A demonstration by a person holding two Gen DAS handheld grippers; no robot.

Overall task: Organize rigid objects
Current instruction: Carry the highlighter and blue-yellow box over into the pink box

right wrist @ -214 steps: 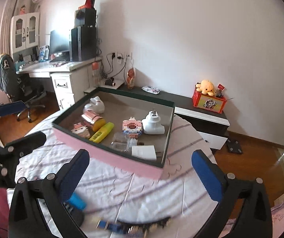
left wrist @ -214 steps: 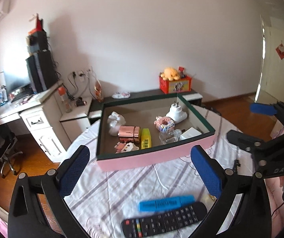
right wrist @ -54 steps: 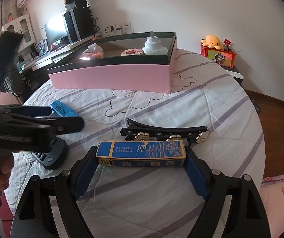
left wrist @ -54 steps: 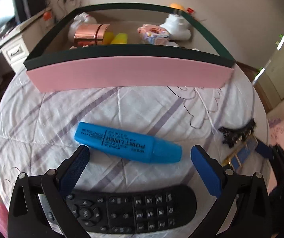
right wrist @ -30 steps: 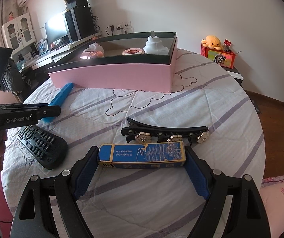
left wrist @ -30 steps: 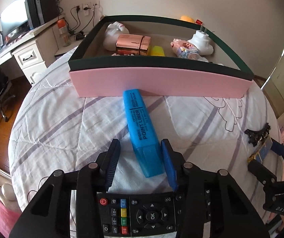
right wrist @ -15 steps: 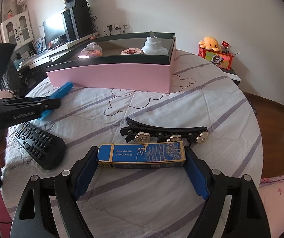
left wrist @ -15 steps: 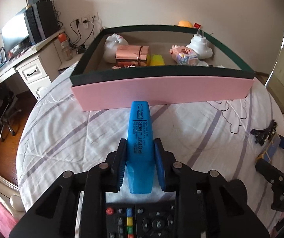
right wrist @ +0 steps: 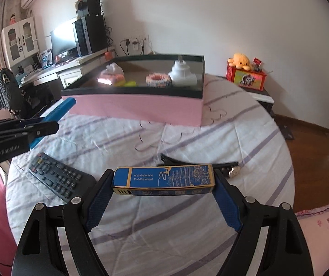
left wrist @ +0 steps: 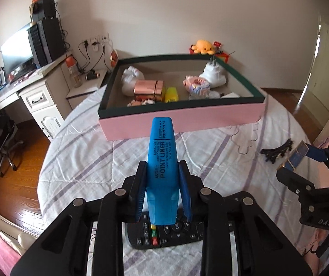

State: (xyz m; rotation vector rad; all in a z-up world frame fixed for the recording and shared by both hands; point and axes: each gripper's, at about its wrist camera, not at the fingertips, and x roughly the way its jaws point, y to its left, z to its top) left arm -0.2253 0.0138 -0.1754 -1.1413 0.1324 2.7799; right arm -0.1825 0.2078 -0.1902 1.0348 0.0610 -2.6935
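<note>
My left gripper [left wrist: 162,172] is shut on a blue highlighter [left wrist: 162,161] and holds it above the bed, pointing at the pink box [left wrist: 187,122]. The highlighter also shows in the right wrist view [right wrist: 58,111]. My right gripper [right wrist: 164,179] is shut on a blue and gold box [right wrist: 164,179], held lengthwise between the pads and lifted off the sheet. The pink box [right wrist: 137,105] with a dark green rim holds several small items. A black remote [left wrist: 164,234] lies under the left gripper and shows in the right wrist view [right wrist: 58,179]. A black hair clip [right wrist: 224,166] lies behind the blue and gold box.
The round bed has a white sheet with purple stripes [right wrist: 164,225]. A white desk with a monitor [left wrist: 15,53] stands at the left. A red toy box with a plush octopus [right wrist: 245,73] sits on a low cabinet behind. Wooden floor lies past the bed's edges.
My left gripper closed on the blue highlighter and lifted it off the sheet. My right gripper lifted the blue and gold box off the sheet, away from the hair clip.
</note>
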